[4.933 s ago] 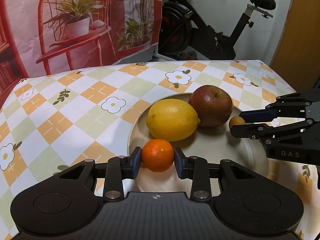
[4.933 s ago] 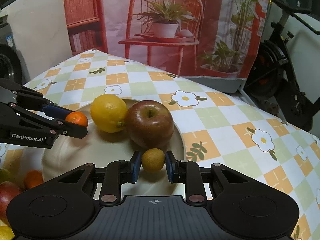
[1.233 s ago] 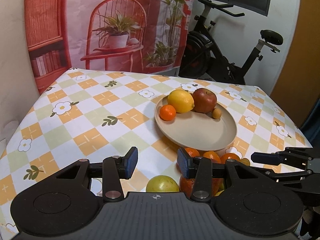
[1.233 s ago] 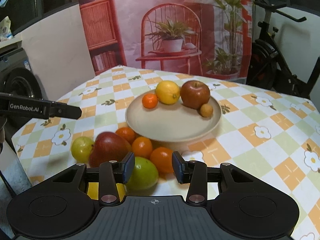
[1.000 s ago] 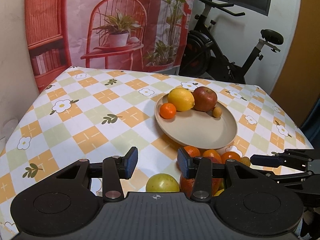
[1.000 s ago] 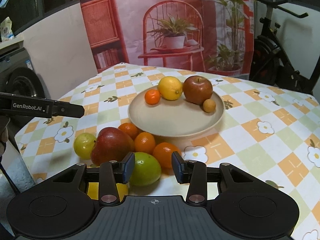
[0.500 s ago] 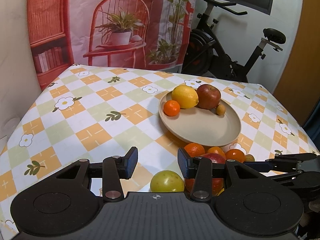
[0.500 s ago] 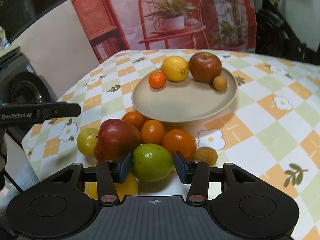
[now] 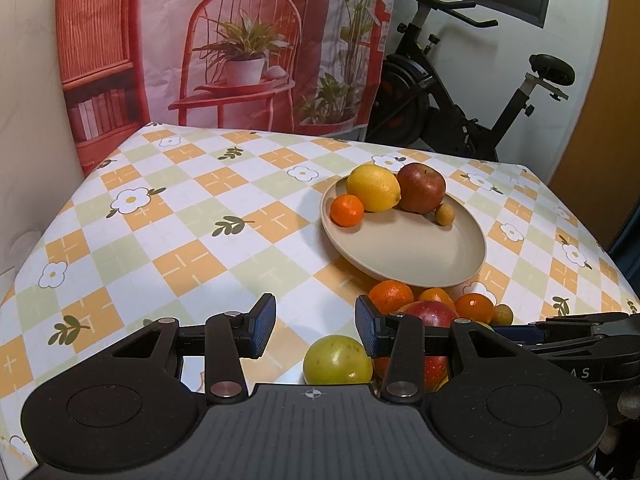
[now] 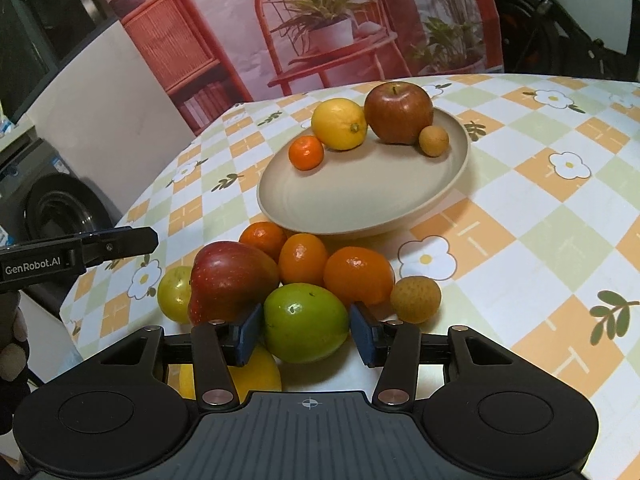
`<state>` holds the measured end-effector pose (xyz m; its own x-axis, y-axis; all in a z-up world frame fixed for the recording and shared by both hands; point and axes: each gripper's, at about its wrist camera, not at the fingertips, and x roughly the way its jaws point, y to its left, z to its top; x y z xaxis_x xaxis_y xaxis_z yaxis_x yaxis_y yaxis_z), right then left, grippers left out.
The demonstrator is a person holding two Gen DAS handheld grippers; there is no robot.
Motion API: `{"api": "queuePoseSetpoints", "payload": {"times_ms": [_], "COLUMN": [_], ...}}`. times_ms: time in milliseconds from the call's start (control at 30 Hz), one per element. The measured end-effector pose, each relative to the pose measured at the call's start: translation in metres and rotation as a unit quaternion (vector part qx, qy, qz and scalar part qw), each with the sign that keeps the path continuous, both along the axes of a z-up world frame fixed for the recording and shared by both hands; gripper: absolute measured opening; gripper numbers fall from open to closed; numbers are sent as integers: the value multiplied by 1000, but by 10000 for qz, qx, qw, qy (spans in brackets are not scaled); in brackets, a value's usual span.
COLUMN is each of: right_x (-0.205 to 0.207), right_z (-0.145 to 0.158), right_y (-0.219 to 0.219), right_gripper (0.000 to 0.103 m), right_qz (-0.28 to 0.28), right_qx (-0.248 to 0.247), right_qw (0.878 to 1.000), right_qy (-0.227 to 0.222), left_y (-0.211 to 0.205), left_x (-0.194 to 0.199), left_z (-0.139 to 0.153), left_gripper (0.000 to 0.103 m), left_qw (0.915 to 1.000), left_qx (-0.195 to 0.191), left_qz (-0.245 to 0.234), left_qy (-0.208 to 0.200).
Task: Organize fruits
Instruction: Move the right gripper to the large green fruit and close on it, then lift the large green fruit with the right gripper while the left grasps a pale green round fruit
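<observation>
My right gripper (image 10: 306,336) is open and low over a pile of loose fruit, with a green fruit (image 10: 306,322) between its pads; the fruit still rests on the cloth. Around it lie a red apple (image 10: 232,280), three oranges (image 10: 358,276), a yellow-green fruit (image 10: 174,294) and a small brown fruit (image 10: 416,298). The beige plate (image 10: 360,196) behind holds a lemon (image 10: 339,123), a red apple (image 10: 398,112), a mandarin (image 10: 306,152) and a small brown fruit (image 10: 433,141). My left gripper (image 9: 315,330) hangs open and empty left of the pile, above the yellow-green fruit (image 9: 338,360).
The table wears a checked flower-print cloth (image 9: 192,256), bare to the left of the plate (image 9: 404,252). A yellow fruit (image 10: 256,376) lies under the right gripper's fingers. The table edge runs close at the near left. An exercise bike (image 9: 460,112) and a printed backdrop stand behind.
The right gripper dropped toward the pile and rolled, and the green fruit now sits between its slightly wider jaws. The left gripper has kept still.
</observation>
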<state>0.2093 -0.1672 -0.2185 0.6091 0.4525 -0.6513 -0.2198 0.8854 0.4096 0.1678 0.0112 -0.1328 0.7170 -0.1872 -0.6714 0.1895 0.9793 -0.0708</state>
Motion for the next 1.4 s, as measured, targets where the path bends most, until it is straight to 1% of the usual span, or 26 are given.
{"api": "queuePoseSetpoints", "payload": {"times_ms": [167,300,500,633,767,967,1167,1400], "right_x": [-3,-13,-18,-22,-24,-26,-26,-27], "right_z": [2,8,17,20,21,21,21,21], "right_y": [0,-1,-8,-11,-13,-18,-20,-22], "right_gripper": [43,43,43,43,43,43,43,43], "right_qz": [6,-5,-153,-207,-281,-395,-441,-505], "right_qx": [-64,-208,-184,-194,-211,-227,-215,-197], "right_qw": [10000,9992,9981,9973,9968,9961,9956,9952], "right_qy": [-74,-329,-574,-677,-723,-756,-793,-809], "left_y": [0,2,5,7,8,7,6,5], "left_x": [-1,0,0,-2,-2,-2,0,-1], "left_z": [-1,-3,-9,-14,-18,-23,-28,-32], "left_gripper": [46,46,46,46,46,47,47,51], "left_qw": [10000,10000,9997,9993,9989,9982,9978,9975], "left_qx": [3,-37,-41,-12,-24,-167,-317,-307], "left_qz": [-29,-42,-19,-119,-151,-268,-254,-357], "left_qy": [20,79,249,341,433,517,532,532]}}
